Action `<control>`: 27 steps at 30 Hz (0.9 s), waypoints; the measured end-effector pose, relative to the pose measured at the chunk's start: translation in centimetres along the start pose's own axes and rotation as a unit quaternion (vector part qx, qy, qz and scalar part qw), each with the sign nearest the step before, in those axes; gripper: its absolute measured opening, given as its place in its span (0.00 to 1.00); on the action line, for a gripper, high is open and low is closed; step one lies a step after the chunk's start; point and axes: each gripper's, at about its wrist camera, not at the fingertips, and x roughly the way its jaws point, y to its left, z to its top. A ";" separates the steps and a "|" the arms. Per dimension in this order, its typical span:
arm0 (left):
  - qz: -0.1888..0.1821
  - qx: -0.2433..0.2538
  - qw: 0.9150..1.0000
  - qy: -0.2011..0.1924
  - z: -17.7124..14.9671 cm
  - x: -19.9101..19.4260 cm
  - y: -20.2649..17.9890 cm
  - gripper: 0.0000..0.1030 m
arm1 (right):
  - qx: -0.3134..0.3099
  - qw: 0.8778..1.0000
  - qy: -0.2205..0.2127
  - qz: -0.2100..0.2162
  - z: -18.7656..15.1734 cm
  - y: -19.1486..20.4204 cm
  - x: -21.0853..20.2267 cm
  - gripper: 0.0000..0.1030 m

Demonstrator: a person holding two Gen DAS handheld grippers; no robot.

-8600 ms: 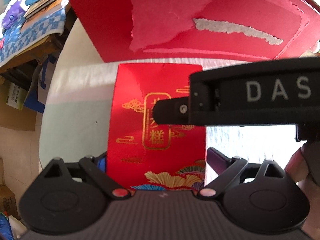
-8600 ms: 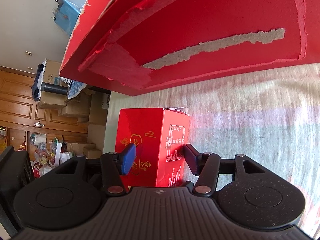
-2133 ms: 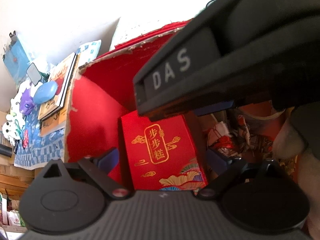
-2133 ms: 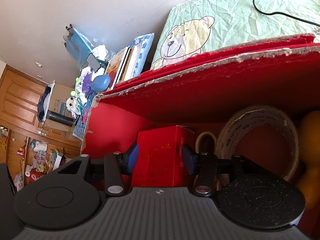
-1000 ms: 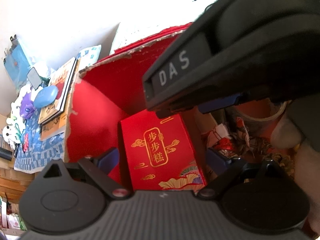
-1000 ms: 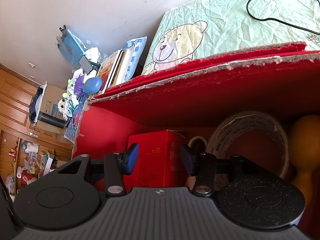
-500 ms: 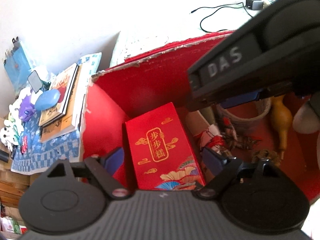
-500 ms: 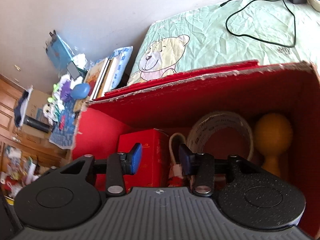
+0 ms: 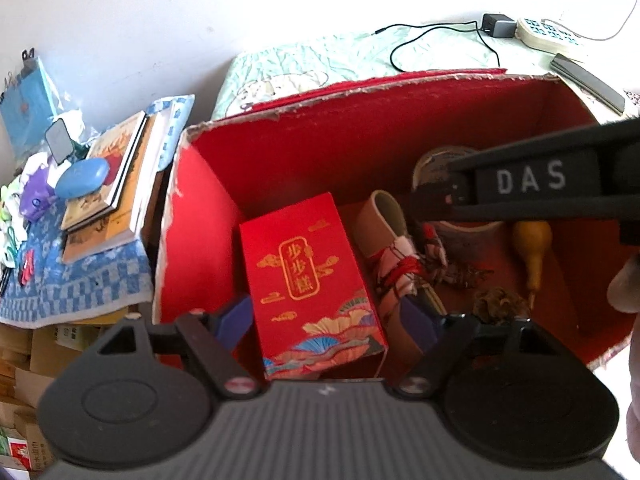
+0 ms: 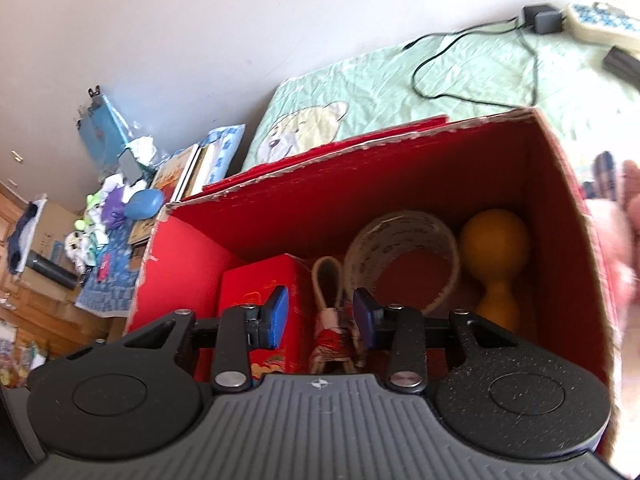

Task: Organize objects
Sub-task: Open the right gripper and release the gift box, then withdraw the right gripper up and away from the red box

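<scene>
A red gift package [image 9: 308, 280] with gold characters lies at the left inside a large open red carton [image 9: 200, 220]. My left gripper [image 9: 326, 320] hovers just above it. Its jaws are closing, the package shows between the blue pads [image 9: 236, 318], and they do not press on it. My right gripper [image 10: 320, 316] hangs over the carton with nothing gripped, its jaws closing too. Its black body [image 9: 528, 182] crosses the left wrist view at the right. The package [image 10: 260, 292] also shows behind the right gripper's left pad.
The carton also holds a big tape roll [image 10: 400, 248], a yellow gourd [image 10: 494, 240], a red-and-white cloth bundle [image 9: 400, 276] and a brown clump [image 9: 500, 300]. Books [image 9: 108, 184] lie on a side table to the left. A cable [image 10: 472, 44] lies on the bed [image 10: 360, 92] behind.
Both grippers have drawn back from the carton, so more of its inside shows. The right gripper has swung off to the right in the left wrist view. Both pairs of jaws have narrowed a little.
</scene>
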 end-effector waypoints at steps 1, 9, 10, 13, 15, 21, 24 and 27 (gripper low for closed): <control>-0.002 -0.002 1.000 -0.001 -0.1 -0.5 -0.1 0.82 | -0.001 1.000 -0.010 -0.008 -0.3 0.0 -0.4 0.39; 0.003 -0.006 1.000 -0.021 -0.7 -4.7 -1.6 0.86 | -0.020 0.996 -0.056 -0.067 -2.1 0.0 -3.8 0.39; 0.001 -0.008 1.000 -0.022 -0.7 -5.0 -1.7 0.86 | -0.019 0.996 -0.061 -0.070 -2.2 0.0 -4.1 0.39; 0.000 -0.007 1.000 -0.029 -0.8 -5.7 -2.2 0.87 | -0.016 0.994 -0.074 -0.074 -2.6 -0.1 -5.1 0.39; 0.004 -0.003 0.999 -0.036 -1.1 -6.3 -2.5 0.88 | -0.018 0.993 -0.082 -0.080 -2.9 0.0 -5.9 0.39; 0.008 -0.006 0.999 -0.050 -1.3 -8.5 -3.4 0.89 | -0.021 0.990 -0.106 -0.087 -3.8 0.2 -7.9 0.43; 0.017 -0.011 0.998 -0.053 -1.5 -9.3 -3.5 0.91 | -0.024 0.990 -0.111 -0.083 -4.2 0.4 -8.7 0.45; 0.020 -0.023 0.998 -0.054 -1.9 -10.1 -3.5 0.91 | -0.032 0.990 -0.112 -0.083 -4.5 0.6 -9.3 0.45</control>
